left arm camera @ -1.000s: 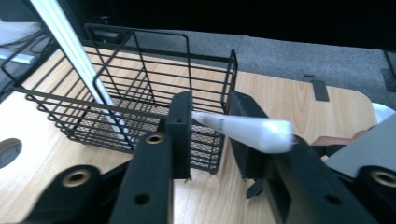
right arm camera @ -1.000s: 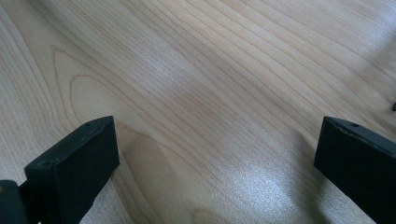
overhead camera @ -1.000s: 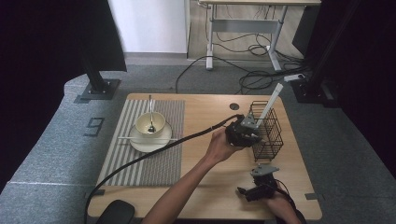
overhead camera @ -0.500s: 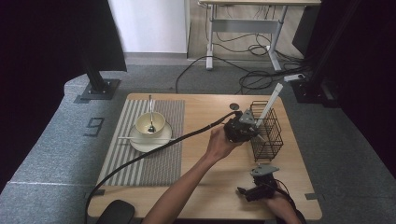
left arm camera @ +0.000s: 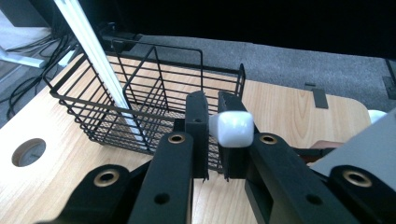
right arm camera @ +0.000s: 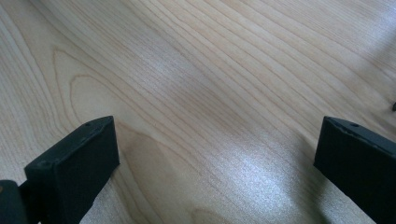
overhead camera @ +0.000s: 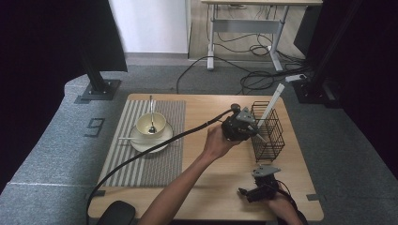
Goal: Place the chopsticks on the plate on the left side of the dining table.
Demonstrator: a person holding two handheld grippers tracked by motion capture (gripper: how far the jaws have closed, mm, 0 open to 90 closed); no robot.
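Note:
My left gripper (overhead camera: 249, 130) is beside the near-left wall of a black wire basket (overhead camera: 270, 140). It is shut on a white utensil (left arm camera: 232, 129), whose squared end sticks out between the black jaws toward the camera. The thin white shaft (overhead camera: 259, 137) runs from the jaws against the basket's wires. A second long white stick (overhead camera: 272, 101) stands slanted in the basket, and it also appears as the white stick (left arm camera: 100, 60) in the left gripper view. My right gripper (overhead camera: 251, 192) rests near the table's front edge. Its jaws stand wide apart, and the right gripper (right arm camera: 217, 135) has only bare wood between them.
On a grey striped placemat (overhead camera: 155, 164) at the left sits a cream bowl (overhead camera: 150, 124) with a spoon, on a white plate (overhead camera: 141, 143). A round cable hole (overhead camera: 235, 107) lies left of the basket. The left gripper's black cable (overhead camera: 141, 157) crosses the mat.
The left gripper has edged slightly away from me beside the basket. The right gripper has kept still.

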